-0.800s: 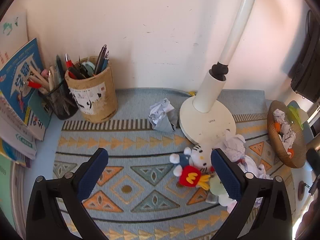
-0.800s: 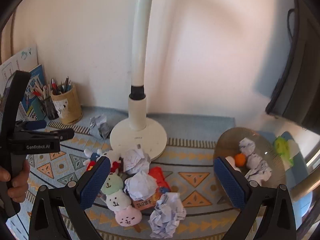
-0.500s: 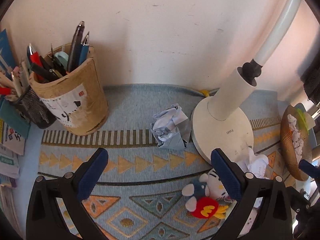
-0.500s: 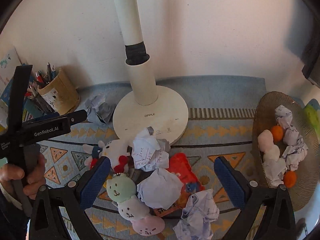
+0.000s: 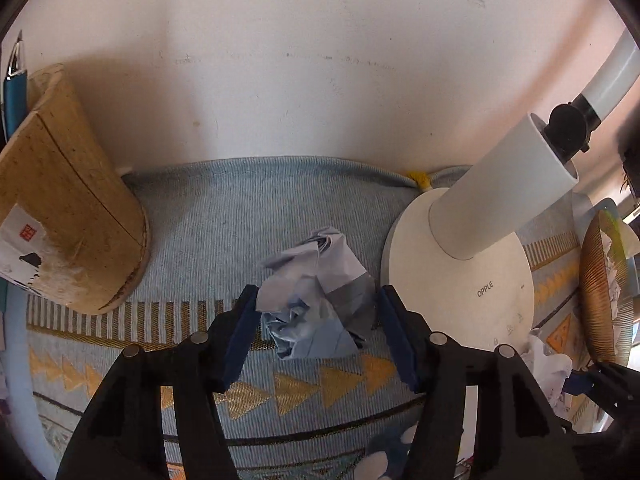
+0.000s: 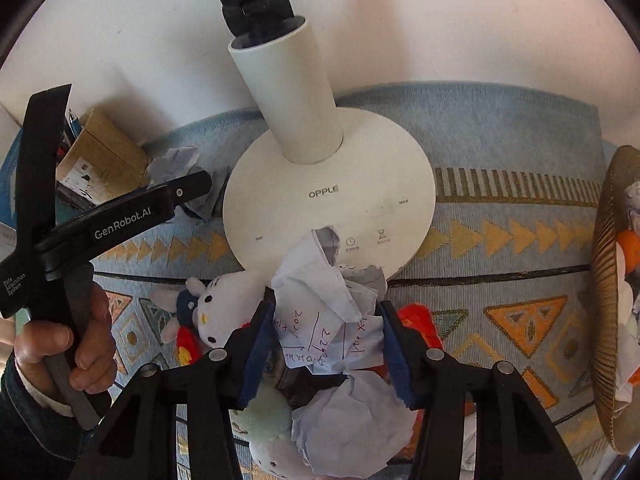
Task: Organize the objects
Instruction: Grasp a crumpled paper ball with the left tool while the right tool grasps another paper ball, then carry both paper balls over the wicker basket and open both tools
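Left gripper (image 5: 316,320): fingers set around the blue paper ball (image 5: 316,300), frame centre, contact unclear.
Right gripper (image 6: 326,340): fingers closed against the scribbled paper ball (image 6: 328,312), lower centre.
Handling: judged light, crushable; best gripped across the middle.

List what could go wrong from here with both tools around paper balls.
1. The right tool brackets a written-on paper ball pressed against the white plush cat; lifting may drag it.
2. The left tool flanks a crumpled paper ball beside the lamp base; its right finger could bump it.
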The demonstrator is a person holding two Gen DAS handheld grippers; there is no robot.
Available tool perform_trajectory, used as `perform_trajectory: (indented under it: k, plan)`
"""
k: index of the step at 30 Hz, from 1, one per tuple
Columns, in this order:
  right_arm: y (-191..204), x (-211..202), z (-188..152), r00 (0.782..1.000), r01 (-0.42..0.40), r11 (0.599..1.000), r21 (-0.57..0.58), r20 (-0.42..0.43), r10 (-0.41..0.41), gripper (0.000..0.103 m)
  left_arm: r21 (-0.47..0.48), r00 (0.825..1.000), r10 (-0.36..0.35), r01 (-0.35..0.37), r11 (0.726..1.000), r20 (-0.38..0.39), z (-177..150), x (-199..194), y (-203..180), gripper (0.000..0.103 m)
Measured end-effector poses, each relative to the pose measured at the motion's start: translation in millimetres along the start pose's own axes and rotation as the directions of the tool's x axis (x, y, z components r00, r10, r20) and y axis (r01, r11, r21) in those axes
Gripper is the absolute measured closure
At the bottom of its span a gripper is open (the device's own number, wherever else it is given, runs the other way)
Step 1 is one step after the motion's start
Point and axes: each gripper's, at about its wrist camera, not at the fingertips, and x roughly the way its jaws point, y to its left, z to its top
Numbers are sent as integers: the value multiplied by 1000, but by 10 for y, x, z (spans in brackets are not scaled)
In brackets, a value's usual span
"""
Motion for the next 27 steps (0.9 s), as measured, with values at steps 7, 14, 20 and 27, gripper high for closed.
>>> perform_trajectory:
  k: [7, 14, 20, 27]
  plan:
    - [-25, -547, -16, 989, -54, 998, -10, 137, 55, 53, 0, 996, -50, 50, 999, 74, -243, -575, -25, 52]
    - [-135, -1026, -498, 978, -84, 994, 65, 195, 70, 53, 47, 987, -119, 115, 992, 106, -532, -1216, -275, 52]
    - [-531, -1489, -865, 960, -43, 986, 162, 281, -4, 53, 174, 977, -182, 160, 972, 115, -511, -1376, -1149, 52]
    - [-1410, -2013, -961, 919, 53, 948, 314, 355, -169, 52, 330, 958, -257, 203, 922, 127, -317, -1450, -2426, 52]
